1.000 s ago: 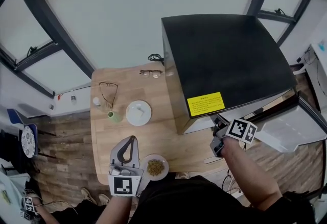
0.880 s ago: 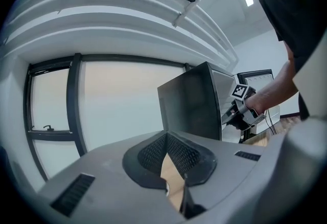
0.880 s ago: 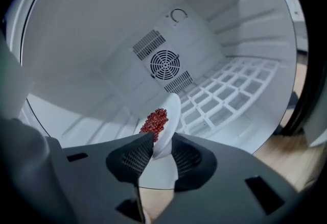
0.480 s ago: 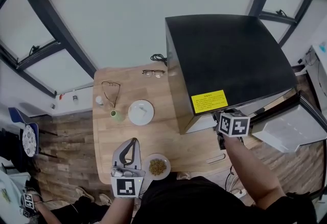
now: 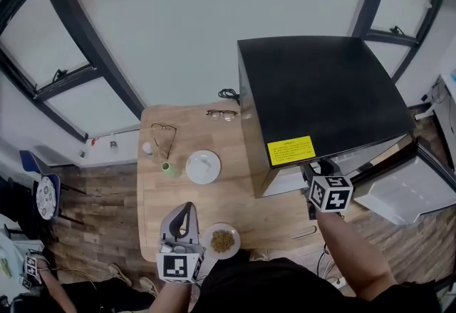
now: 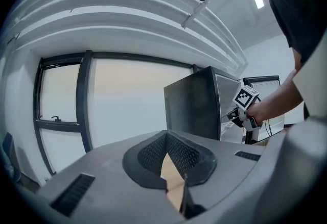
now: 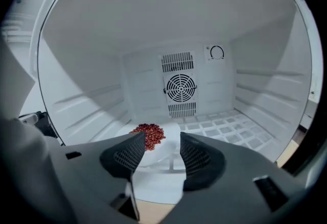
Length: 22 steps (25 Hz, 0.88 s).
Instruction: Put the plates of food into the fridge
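Inside the black fridge (image 5: pixel 320 94) a white plate of red beans (image 7: pixel 148 133) rests on the wire shelf (image 7: pixel 225 126). My right gripper (image 7: pixel 159 149) points at it with its jaws opening; the plate's near rim shows between them and the pads do not press on it. In the head view this gripper (image 5: pixel 318 172) reaches into the fridge mouth. A plate of brownish food (image 5: pixel 221 240) sits at the table's near edge. Just left of it my left gripper (image 5: pixel 187 209) is shut and holds nothing; its closed tips (image 6: pixel 166 139) show in the left gripper view.
The fridge door (image 5: pixel 399 194) hangs open to the right. On the wooden table (image 5: pixel 235 204) stand a white plate (image 5: pixel 203 166), a green cup (image 5: pixel 167 169), a small white bottle (image 5: pixel 147 149) and two pairs of glasses (image 5: pixel 163 135) (image 5: pixel 222 115). Windows line the far wall.
The right hand has shifted slightly right at the fridge opening. The head view has tilted, so the table sits lower in it. The left gripper stays beside the near plate.
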### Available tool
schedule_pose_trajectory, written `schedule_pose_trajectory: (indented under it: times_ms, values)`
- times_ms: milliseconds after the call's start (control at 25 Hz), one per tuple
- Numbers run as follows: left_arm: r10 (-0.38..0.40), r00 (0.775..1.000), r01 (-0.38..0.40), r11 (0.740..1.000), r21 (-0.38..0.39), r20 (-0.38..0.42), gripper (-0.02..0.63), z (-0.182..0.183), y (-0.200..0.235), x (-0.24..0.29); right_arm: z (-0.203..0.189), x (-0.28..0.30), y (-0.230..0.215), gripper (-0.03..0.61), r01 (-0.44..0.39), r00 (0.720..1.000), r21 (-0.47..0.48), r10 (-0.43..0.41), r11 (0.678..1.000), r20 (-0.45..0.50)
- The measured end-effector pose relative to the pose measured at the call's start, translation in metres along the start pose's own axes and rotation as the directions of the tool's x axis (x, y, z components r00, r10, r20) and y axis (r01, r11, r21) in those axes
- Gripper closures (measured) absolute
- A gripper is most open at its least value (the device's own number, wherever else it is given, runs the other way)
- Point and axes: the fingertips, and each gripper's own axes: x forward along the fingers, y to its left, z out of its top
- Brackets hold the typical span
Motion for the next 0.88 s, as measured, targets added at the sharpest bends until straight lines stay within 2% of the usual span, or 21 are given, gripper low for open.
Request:
schedule_pose_trajectory:
  times_ms: [200, 320, 440, 680, 880]
  values:
    - [-0.028, 0.999, 0.028, 1.000, -0.006, -0.024, 0.611, -0.006, -0.010, -0.004, 0.006, -0.014, 0.006, 0.348, -0.042, 0.996, -0.025, 0.044, 0.999, 0.076]
    - [-0.018, 0.999, 0.019, 1.000, 0.012, -0.029, 0.611, -0.006, -0.021, -0.015, 0.004, -0.025, 0.013, 0.350, -0.090, 0.990, -0.043, 0.094, 0.995, 0.106]
    - [0.035, 0.999, -0.035, 0.999, 0.010, -0.013, 0.611, 0.001, -0.027, -0.036, -0.003, -0.034, 0.022, 0.351, -0.145, 0.981, -0.046, 0.150, 0.988, 0.126]
    - [0.155, 0.987, -0.152, 0.986, 0.068, -0.039, 0.611, -0.012, -0.020, -0.080, -0.023, -0.058, 0.053, 0.433, -0.234, 0.953, -0.150, 0.257, 0.961, 0.159]
    - [0.221, 0.975, -0.216, 0.972, 0.095, -0.036, 0.611, -0.014, -0.018, -0.113, -0.063, -0.069, 0.074, 0.463, -0.343, 0.926, -0.091, 0.353, 0.935, 0.132]
